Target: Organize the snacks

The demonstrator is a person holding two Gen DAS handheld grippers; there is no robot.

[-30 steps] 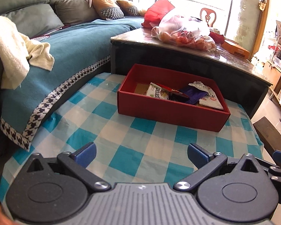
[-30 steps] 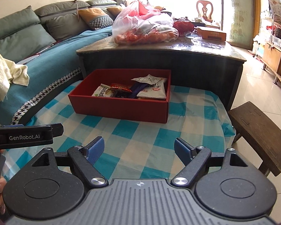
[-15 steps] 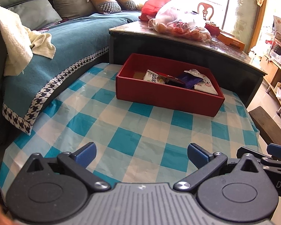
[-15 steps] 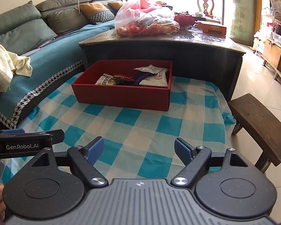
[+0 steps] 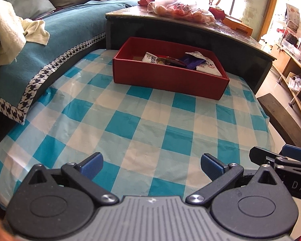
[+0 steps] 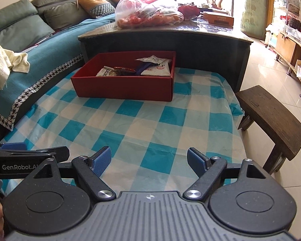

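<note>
Both claws hang over the blue-and-white checked cloth (image 5: 130,120), spread wide with nothing between the blue pads. Ahead of the left gripper (image 5: 151,165), slightly to its right and well apart, sits the red box (image 5: 170,80) — its long axis runs crosswise to the claw, slanting away toward the left. For the right gripper (image 6: 149,161) the box (image 6: 126,88) lies ahead and to its left. The snack packets (image 6: 134,69) lie jumbled inside, mostly toward the box's right end, lengthwise along it — pressed against the dark table (image 6: 190,46) behind.
</note>
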